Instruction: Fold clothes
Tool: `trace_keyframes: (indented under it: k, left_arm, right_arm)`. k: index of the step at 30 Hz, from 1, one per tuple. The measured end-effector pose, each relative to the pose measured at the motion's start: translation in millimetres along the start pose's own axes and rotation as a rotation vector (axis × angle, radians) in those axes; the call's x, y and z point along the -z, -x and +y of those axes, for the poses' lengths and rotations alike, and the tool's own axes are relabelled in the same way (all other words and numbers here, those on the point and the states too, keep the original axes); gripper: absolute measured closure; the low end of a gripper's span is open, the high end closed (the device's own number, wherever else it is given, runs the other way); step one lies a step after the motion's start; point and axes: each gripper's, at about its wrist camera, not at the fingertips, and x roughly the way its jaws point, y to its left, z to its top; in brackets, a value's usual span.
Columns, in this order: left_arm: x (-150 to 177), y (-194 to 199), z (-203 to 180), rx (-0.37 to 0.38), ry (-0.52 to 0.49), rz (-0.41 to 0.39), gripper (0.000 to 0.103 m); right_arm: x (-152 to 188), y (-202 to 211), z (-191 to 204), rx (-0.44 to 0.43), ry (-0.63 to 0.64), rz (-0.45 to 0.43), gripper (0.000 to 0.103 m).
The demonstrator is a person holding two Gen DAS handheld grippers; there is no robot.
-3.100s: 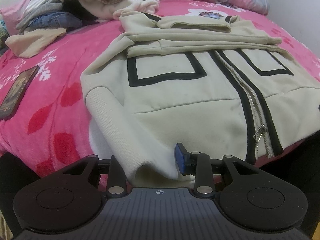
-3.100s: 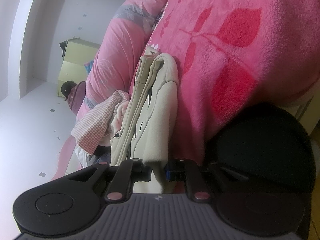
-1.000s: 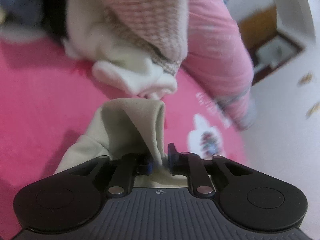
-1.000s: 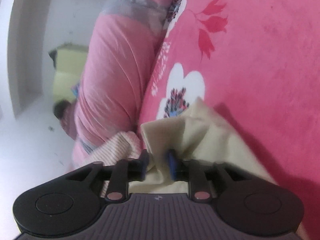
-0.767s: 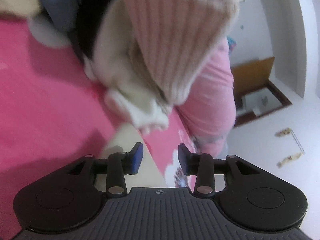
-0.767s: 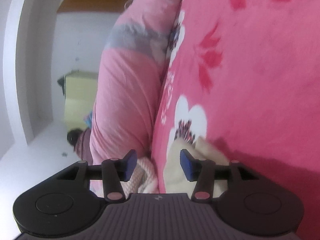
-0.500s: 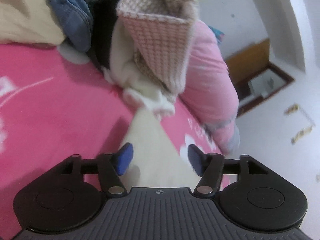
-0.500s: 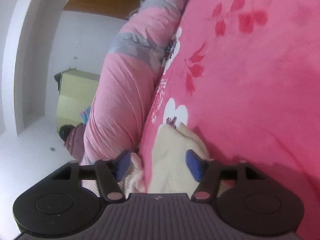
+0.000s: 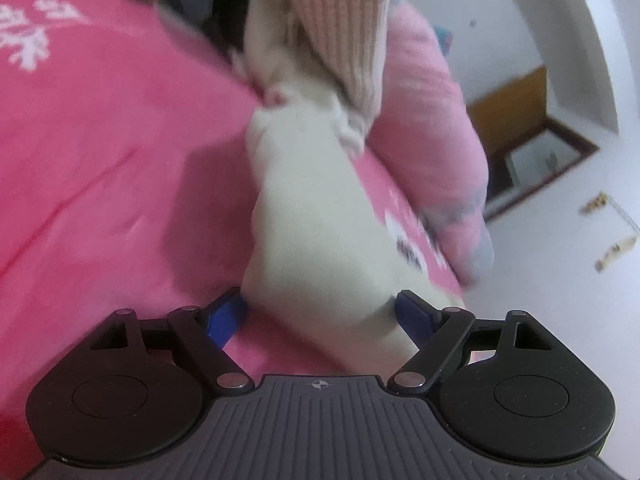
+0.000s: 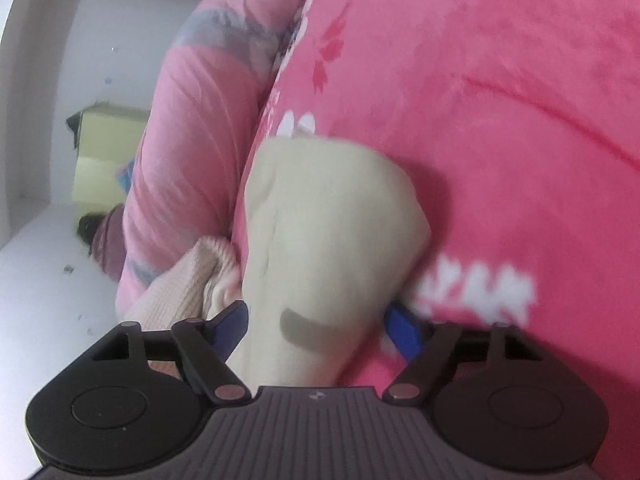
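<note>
Cream jacket (image 9: pixel 320 216) lies on the pink bed (image 9: pixel 100 140), its far end touching the clothes pile (image 9: pixel 332 20). Left gripper (image 9: pixel 320 314) and right gripper (image 10: pixel 316 326) both have jaws spreading wide, cloth between them but not pinched. Soft, floppy, light-looking stuff, so I'd grab corners or hems. Its long axis runs away from the grippers toward that pile.

A bed under a bright pink flowered blanket (image 9: pixel 100 128) fills the room. Beyond it lie a rolled pink quilt (image 10: pixel 188 128), white walls (image 9: pixel 520 20) and a pale yellow cabinet (image 10: pixel 104 152).
</note>
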Motion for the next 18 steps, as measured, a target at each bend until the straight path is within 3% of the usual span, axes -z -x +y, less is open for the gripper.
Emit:
trace_keyframes:
  k: [2,5,6,9,12,18]
  left_arm:
    - [0,-5,0,-0.017,0.027,-0.059,0.022]
    - [-3,-8,4,-0.053,0.097,-0.130,0.038]
    - [-5,-9,6,-0.063,0.134,-0.145,0.043]
    - [-14,-9,13,-0.098,0.225,-0.170,0.088]
    - [-24,0,7,-0.093,0.236,-0.189,0.096]
    - [-29,25,-9,-0.044,0.171,-0.182,0.097]
  right_arm:
    - [-5,-8,1,0.013,-0.021,-0.027,0.033]
    - [-9,-15,-5,0.028,-0.063,-0.059,0.047]
    - [-10,-17,-8,0.031,-0.072,-0.070,0.058]
    - [-10,-18,-13,0.028,-0.098,-0.083,0.070]
    - [-8,-11,-6,0.022,-0.072,-0.090,0.077]
    - [7,18,22,-0.013,0.016,-0.092,0.080]
